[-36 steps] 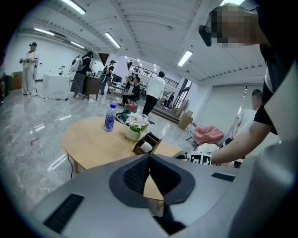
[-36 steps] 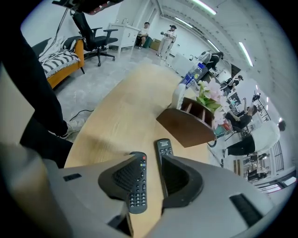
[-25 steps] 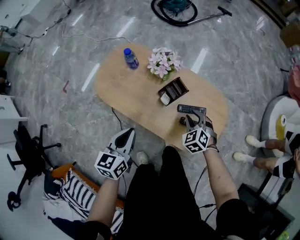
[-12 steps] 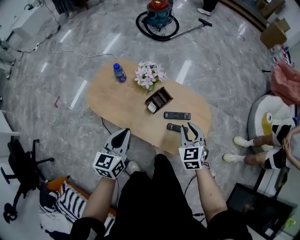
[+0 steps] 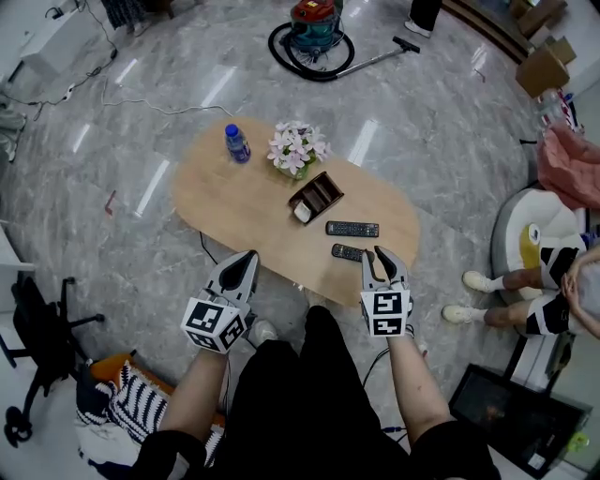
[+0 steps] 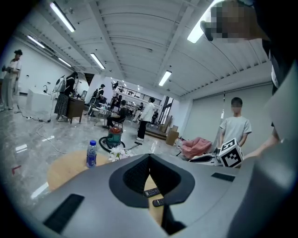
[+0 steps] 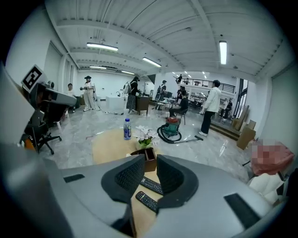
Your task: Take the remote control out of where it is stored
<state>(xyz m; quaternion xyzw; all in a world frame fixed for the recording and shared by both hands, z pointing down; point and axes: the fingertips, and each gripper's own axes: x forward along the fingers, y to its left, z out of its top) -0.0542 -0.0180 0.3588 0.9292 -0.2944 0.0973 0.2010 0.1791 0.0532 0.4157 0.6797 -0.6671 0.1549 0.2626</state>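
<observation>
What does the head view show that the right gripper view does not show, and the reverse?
Only the head view: the person's black trousers and the striped cloth on the floor. Only the right gripper view: the ceiling lights and people standing by the far wall. Both: the oval table, the water bottle, the flowers, the brown holder, the far remote control and the near remote control lying on the table outside the holder, and the vacuum cleaner.
</observation>
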